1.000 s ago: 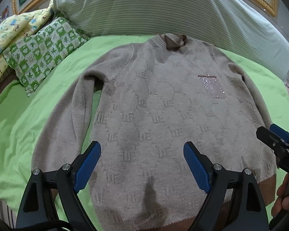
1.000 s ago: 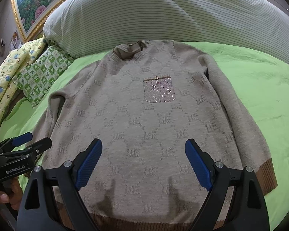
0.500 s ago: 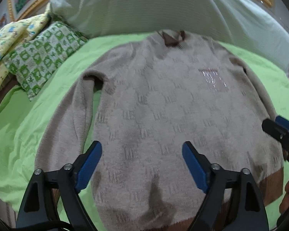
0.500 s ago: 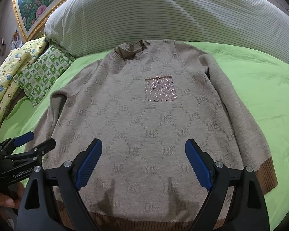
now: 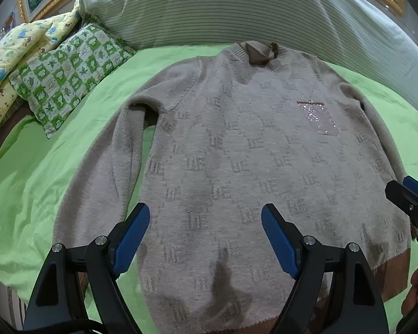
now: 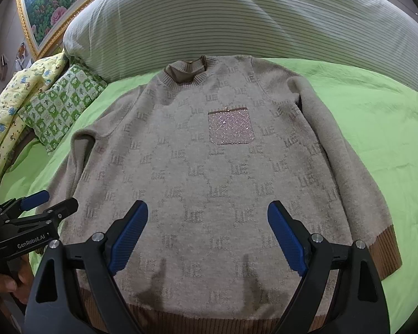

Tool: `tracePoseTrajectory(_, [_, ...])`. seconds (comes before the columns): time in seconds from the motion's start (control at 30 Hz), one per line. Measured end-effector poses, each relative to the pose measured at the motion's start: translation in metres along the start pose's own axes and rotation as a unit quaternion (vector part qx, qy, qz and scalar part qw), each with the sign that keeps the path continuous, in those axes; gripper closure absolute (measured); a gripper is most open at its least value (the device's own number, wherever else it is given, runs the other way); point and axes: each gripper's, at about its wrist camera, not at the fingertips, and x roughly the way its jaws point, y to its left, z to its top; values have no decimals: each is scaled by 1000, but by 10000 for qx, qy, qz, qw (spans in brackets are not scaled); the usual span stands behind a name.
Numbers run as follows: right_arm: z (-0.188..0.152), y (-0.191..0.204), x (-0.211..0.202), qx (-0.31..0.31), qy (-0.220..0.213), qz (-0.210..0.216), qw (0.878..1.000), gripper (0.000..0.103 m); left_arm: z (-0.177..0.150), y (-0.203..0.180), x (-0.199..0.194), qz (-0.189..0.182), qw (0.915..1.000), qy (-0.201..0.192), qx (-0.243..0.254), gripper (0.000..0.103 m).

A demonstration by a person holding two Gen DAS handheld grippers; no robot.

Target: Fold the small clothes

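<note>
Left claw [image 5: 204, 239] hangs above the lower left part of the sweater [image 5: 237, 153], its blue pads spread wide with nothing between them; no pad touches the knit. It points steeply down, which suits a drop onto the hem or the near sleeve.

Working left to right across the bed [image 6: 390, 144]: a yellow printed quilt [image 5: 11, 55] and a green checked pillow [image 5: 67, 75] lie at the far left edge, well apart from the garment and out of the folding area. A large striped pillow [image 6: 237, 27] runs along the head of the bed, just beyond the collar [image 6: 189, 71].

The sweater lies front-up and flat on the green sheet, collar away from the onlooker, brown ribbed hem [image 6: 181, 317] nearest. Both sleeves run down alongside the body, the left sleeve [image 5: 97, 181] slightly parted from it. A sparkly chest pocket [image 6: 231, 125] sits right of centre. This spread-out lay looks deliberate: it gives clear edges for a first fold. No fold appears made yet.

Right claw [image 6: 207, 239] hangs over the lower right part of the body, pads likewise spread and empty, clear of the fabric. The two claws flank the hem, judged ready to take opposite sides together.
</note>
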Motion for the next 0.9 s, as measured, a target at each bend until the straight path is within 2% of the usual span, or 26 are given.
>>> tracePoseTrajectory(0.23, [0, 0, 1, 6, 1, 14, 10000, 15, 0, 3, -3, 65, 9999, -130, -76, 20])
tracePoseTrajectory(0.9, [-3, 1, 1, 13, 6, 52, 10000, 15, 5, -3, -12, -57, 9993, -364, -107, 20])
